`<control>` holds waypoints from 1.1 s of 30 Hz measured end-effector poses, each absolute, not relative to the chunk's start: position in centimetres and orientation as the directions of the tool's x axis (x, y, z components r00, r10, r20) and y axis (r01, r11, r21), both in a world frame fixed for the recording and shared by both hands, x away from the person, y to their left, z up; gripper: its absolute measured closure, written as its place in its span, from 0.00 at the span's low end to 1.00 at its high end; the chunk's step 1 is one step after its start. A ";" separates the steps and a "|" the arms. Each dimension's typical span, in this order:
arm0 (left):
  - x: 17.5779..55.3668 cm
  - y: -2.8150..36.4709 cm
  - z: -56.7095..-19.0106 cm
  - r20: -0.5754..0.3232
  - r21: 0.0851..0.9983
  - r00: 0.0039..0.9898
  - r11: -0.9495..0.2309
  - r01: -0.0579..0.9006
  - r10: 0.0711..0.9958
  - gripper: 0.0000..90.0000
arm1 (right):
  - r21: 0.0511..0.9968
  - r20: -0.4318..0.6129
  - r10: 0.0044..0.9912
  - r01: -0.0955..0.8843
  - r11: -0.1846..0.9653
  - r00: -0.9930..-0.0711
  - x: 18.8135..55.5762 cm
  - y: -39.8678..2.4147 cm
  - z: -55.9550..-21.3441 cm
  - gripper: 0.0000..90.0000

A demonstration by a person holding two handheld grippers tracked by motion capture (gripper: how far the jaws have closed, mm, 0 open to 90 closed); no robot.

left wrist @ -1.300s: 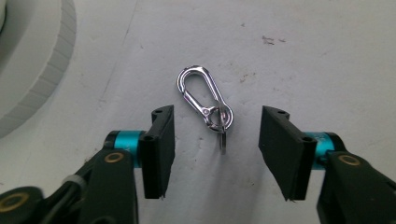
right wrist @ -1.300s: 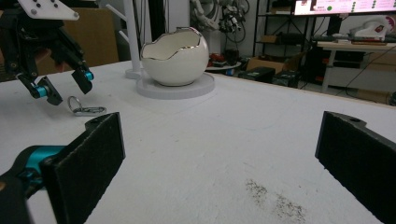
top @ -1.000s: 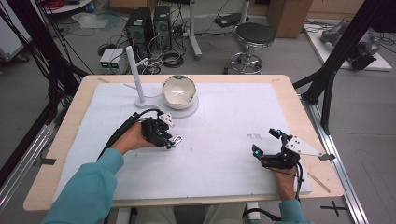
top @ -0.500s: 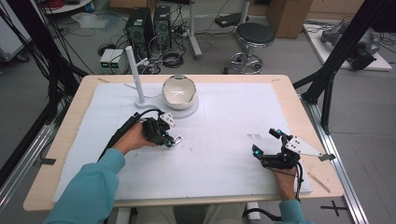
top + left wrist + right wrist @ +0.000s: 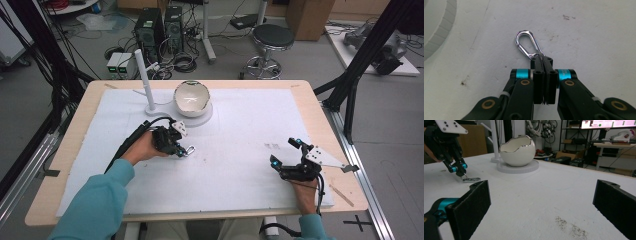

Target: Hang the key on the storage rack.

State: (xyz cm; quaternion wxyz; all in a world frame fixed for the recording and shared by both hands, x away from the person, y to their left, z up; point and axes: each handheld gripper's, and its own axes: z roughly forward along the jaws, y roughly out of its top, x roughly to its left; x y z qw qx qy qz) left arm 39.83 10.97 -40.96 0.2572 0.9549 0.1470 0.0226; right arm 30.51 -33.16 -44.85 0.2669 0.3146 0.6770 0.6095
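While the left claw (image 5: 543,59) has just been closing and now pinches the clip (image 5: 526,43) by its end, flat on the mat ahead, lifting remains; the right claw (image 5: 541,202) rests released, well apart.

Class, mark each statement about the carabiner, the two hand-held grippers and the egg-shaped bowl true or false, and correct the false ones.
1. The left hand-held gripper is closed on the carabiner. True.
2. The carabiner lies inside the egg-shaped bowl. False: it is on the white mat.
3. The right hand-held gripper has its jaws wide apart. True.
4. The right hand-held gripper holds the white post. False: it holds nothing.
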 end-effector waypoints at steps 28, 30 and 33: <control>39.5 16.3 -35.0 -0.061 0.681 0.914 -0.652 0.332 0.402 0.98 | 0.993 0.027 0.752 0.102 0.053 -0.658 30.4 -33.2 -44.9 0.01; 39.7 17.2 -34.0 -0.069 0.709 0.912 -0.624 0.330 0.404 0.98 | 0.993 0.027 0.753 0.102 0.053 -0.658 30.4 -33.2 -44.9 0.01; 39.9 18.3 -32.6 -0.083 0.753 0.899 -0.563 0.340 0.431 0.98 | 0.993 0.030 0.754 0.103 0.050 -0.656 30.4 -33.2 -44.9 0.01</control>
